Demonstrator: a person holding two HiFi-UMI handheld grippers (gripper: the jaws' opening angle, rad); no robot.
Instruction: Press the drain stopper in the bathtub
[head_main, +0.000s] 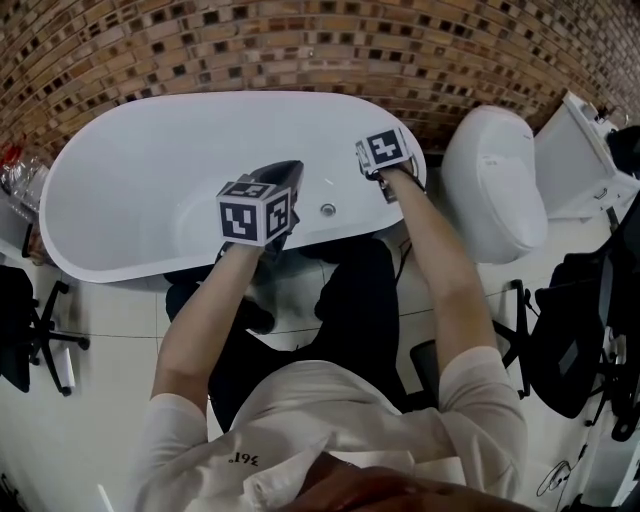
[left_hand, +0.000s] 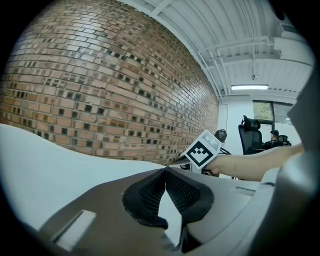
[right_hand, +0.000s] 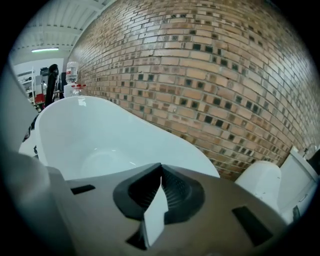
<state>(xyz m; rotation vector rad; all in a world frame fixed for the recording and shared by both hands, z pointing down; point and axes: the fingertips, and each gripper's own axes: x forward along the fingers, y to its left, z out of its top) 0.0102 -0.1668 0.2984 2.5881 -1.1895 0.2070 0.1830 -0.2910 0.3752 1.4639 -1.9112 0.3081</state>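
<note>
A brick wall (head_main: 300, 45) curves across the top from 10 to 2 o'clock, and the far rim of the white bathtub (head_main: 130, 170) runs right along it. The bathtub fills the head view from 9 to 1 o'clock. Its near rim crosses just in front of the person (head_main: 340, 420), who stands at 6 o'clock on the tiled floor (head_main: 110, 330). A closed white toilet (head_main: 495, 185) sits at 2 o'clock, just beside the bathtub's right end with only a narrow gap between them. An office chair (head_main: 30, 330) stands at 8 o'clock and a second office chair (head_main: 570, 330) at 4 o'clock, hemming the floor on both sides. Wide smooth basin lies open toward 10 o'clock.

The left gripper (left_hand: 165, 172) hangs over the basin's near slope at 11 o'clock, its jaws pressed together at the tips with nothing between them. The right gripper (right_hand: 160, 172) is above the near rim at 1 o'clock, and its jaws also meet on nothing.

The drain stopper (head_main: 328, 210), small, round and metallic, sits at 12 o'clock just above centre. It is inside the bathtub close to the near rim, between the two grippers and touching neither.

The shirt (head_main: 243, 460) carries small dark print, too small to read. A clear bottle (right_hand: 72, 72) stands past the bathtub's far end; its label cannot be read.
</note>
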